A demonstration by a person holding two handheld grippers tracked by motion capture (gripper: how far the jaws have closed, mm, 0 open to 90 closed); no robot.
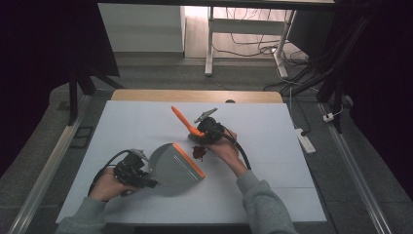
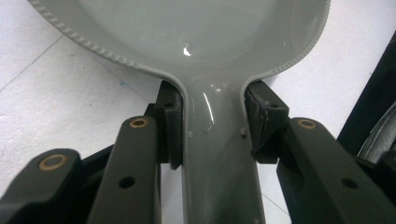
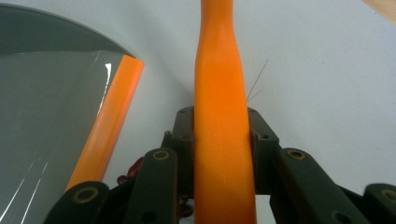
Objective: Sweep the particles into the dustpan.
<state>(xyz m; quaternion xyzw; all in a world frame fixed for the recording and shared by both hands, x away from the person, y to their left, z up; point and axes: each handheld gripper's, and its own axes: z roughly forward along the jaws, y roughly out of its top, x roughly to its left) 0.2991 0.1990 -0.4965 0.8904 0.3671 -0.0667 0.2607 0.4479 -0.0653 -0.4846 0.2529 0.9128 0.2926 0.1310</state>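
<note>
from the high view, our left gripper [image 1: 146,178] steadies the grey dustpan [image 1: 175,163] flat on the tabletop [image 1: 272,146], orange lip facing the dark red scraps [image 1: 198,152], ready to catch them. in the left gripper view, it clamps the dustpan's handle. in the right gripper view, our right gripper [image 3: 219,135] clenches the orange brush handle [image 3: 219,93], just right of the lip.

The dustpan [image 1: 173,165] lay on the surface [image 1: 272,141], its lip edge turned away from the person. Just beside that edge, to its right, sat the debris [image 1: 198,152]. Behind the debris rose the brush handle [image 1: 184,120], slanting away leftward beyond the dustpan.
</note>
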